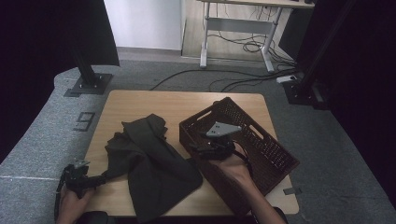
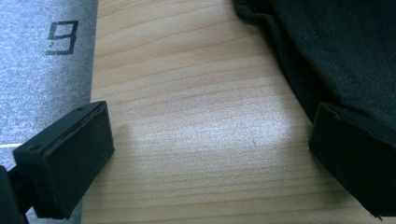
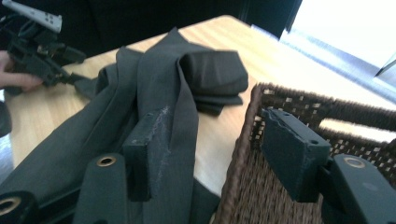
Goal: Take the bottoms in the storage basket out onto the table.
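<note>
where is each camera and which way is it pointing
High view: above the person's side, looking forward and down on the table, dark cloth and basket; both hands and tools show.
Left gripper view: rides the left tool, looking along its open jaws at bare wood beside the cloth.
Right gripper view: rides the right tool, its jaws straddling the basket rim; it faces the left tool.
All three share the cloth.

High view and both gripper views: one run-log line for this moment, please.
left gripper: open, at dark cloth edge | right gripper: open, astride basket rim | table: wooden
</note>
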### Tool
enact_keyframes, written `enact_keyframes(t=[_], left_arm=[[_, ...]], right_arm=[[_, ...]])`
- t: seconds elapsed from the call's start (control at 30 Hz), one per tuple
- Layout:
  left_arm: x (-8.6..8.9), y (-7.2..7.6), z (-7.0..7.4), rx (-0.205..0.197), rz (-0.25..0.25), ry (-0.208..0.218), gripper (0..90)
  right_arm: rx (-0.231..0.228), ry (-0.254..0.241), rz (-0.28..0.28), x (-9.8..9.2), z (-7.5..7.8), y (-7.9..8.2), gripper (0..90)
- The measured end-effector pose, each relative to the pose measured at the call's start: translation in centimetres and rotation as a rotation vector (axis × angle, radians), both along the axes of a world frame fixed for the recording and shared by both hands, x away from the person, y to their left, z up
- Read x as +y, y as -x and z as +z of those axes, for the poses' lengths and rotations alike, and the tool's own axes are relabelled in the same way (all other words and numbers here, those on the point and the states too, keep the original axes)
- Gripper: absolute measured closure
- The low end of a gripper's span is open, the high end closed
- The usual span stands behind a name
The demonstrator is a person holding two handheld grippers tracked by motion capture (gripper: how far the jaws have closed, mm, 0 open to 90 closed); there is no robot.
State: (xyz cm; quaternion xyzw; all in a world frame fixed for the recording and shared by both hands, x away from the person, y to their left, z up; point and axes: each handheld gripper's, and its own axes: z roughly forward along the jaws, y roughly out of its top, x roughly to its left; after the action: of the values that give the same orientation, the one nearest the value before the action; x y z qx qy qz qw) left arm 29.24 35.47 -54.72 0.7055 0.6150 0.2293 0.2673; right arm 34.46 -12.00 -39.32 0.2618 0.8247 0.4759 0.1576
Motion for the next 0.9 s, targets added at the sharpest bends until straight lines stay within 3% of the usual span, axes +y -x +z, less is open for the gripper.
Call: enact_keyframes(t=[0.17, 0.27, 0.33, 0.6, 0.9], left_arm=[[0.0, 0.0, 0.0, 0.000, 0.000, 0.000, 0.0], [0.0, 0.0, 0.0, -0.001, 0.001, 0.001, 0.0], [0.0, 0.0, 0.0, -0.001, 0.001, 0.001, 0.0], [0.0, 0.0, 0.0, 0.000, -0.001, -0.002, 0.0], [0.0, 0.0, 0.0, -0.002, 0.003, 0.001, 0.0]], right_arm=[[0.052, 0.017, 0.003, -0.5, -0.4, -0.2, 44.6], [0.076, 0.054, 0.002, -0.8, -0.8, -0.2, 47.6], [0.078, 0.062, 0.002, -0.8, -0.9, -0.2, 48.6], [0.093, 0.168, 0.006, -1.0, -1.7, 0.6, 59.0], [0.127, 0.202, -0.001, -1.4, -2.4, 1.5, 62.0]])
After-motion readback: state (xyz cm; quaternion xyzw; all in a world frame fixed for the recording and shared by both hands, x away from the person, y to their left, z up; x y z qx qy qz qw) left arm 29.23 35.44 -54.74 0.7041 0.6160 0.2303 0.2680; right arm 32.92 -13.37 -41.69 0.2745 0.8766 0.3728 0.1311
